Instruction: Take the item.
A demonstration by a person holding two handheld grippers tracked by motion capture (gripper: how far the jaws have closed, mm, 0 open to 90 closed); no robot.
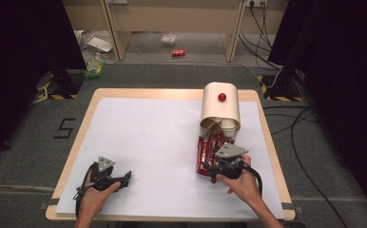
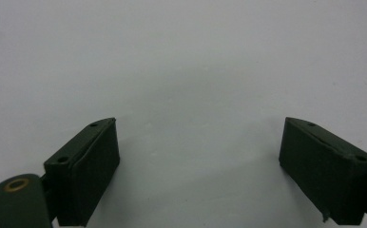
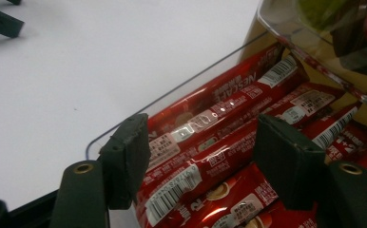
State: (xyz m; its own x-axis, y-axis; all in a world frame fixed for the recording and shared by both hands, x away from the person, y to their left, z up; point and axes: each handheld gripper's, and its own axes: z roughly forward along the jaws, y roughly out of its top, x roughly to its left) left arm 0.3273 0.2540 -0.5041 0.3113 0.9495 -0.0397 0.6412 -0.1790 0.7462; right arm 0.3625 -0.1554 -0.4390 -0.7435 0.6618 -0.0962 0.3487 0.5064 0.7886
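High view looks down over the table (image 1: 124,142); 2 gripper views sit close above it.

white table sheet (image 1: 153,142) left open across the left and middle, right side taken up by the clear tray (image 3: 124,124) packed with red coffee sachets (image 3: 210,142), far end blocked by the cream cup dispenser (image 1: 219,107) standing over it

Red sachets (image 3: 229,156) partly behind the right gripper's fingers (image 3: 124,156), lower ones cut off at the frame's bottom edge.
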